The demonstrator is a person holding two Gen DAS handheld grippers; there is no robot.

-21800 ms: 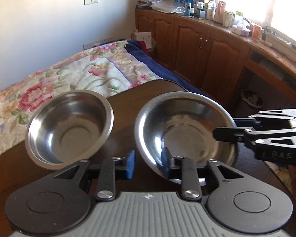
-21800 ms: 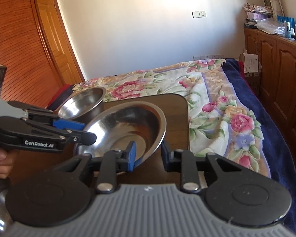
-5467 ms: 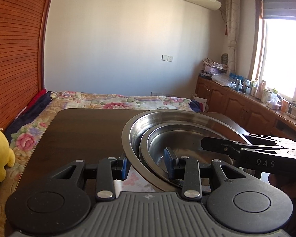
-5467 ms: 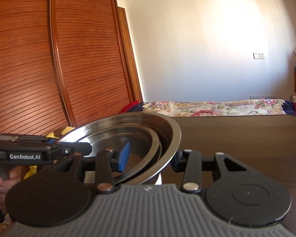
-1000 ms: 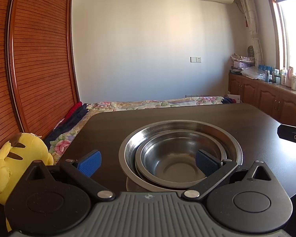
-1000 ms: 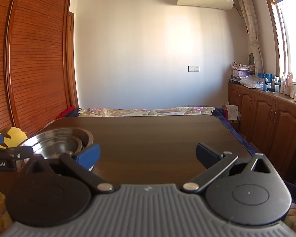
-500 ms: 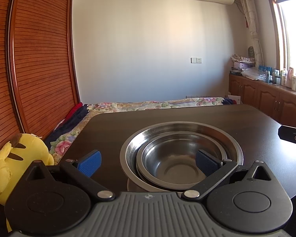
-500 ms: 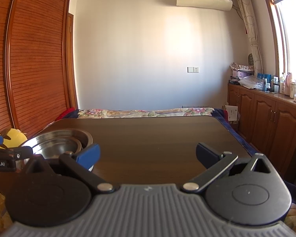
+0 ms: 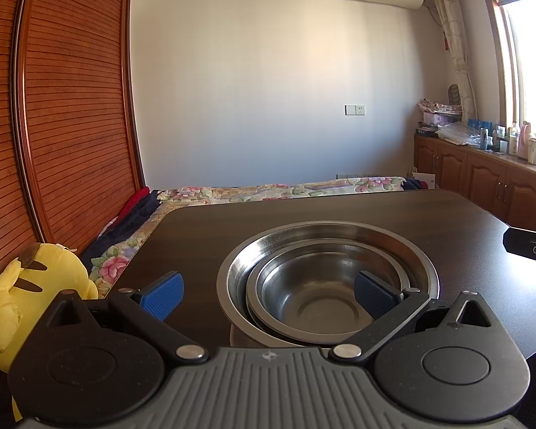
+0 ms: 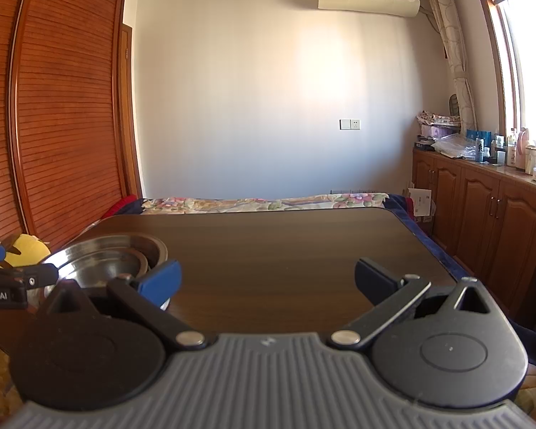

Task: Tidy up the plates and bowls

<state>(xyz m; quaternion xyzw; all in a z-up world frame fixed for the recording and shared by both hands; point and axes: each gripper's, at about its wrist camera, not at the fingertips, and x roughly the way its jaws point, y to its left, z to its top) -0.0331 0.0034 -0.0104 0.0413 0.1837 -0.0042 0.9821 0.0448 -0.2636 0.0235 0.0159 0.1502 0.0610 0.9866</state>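
Observation:
Two steel bowls are nested on the dark wooden table (image 9: 339,211): a small bowl (image 9: 325,296) sits inside a larger bowl (image 9: 407,250). My left gripper (image 9: 268,293) is open just in front of the stack, its blue pads wide apart and holding nothing. In the right wrist view the nested bowls (image 10: 107,254) rest at the table's left side. My right gripper (image 10: 266,279) is open over bare table (image 10: 286,243), empty. The tip of the right gripper (image 9: 529,248) shows at the right edge of the left wrist view.
A yellow plush toy (image 9: 21,300) lies left of the table beside the slatted wooden wardrobe (image 9: 60,107). A floral bedspread (image 9: 286,189) lies beyond the table's far edge. Wooden cabinets (image 10: 482,207) with bottles on top line the right wall.
Both grippers have let go of the nested bowls and opened since 5.5 s ago. Over the last second both views have hardly shifted.

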